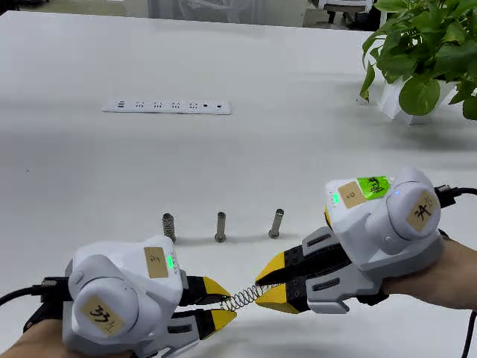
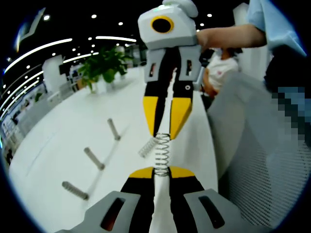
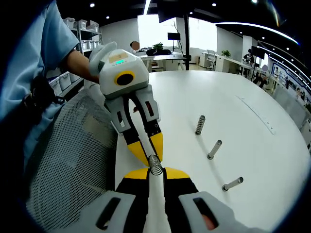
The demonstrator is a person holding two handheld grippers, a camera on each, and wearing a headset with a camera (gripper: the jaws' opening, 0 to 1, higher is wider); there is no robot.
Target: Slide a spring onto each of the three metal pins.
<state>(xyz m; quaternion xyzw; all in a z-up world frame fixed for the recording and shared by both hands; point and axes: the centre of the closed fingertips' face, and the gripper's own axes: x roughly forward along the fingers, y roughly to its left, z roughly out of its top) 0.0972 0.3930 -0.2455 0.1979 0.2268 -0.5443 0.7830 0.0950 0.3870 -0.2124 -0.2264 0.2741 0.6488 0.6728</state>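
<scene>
Pinching opposite ends of the spring (image 1: pixel 242 297) at lower centre, fingers of left gripper (image 1: pixel 221 302) and right gripper (image 1: pixel 262 287) hold something likely light, bendy; end coils suit gripping.

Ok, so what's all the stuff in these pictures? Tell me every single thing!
table: one, white, under everything
metal pins: three, silver, standing in a row in the middle of the table
spring on pin: one, silver, on the left-end pin in the head view
held spring: one, silver, stretched between the two claws; a second coil seems hooked onto it
power strip: one, white, flat on the far side of the table
plant: one, green leaves, white pot, far right corner
left claw: one, white with yellow tips, shut on the held spring
right claw: one, white with yellow tips, shut on the held spring's other end
</scene>
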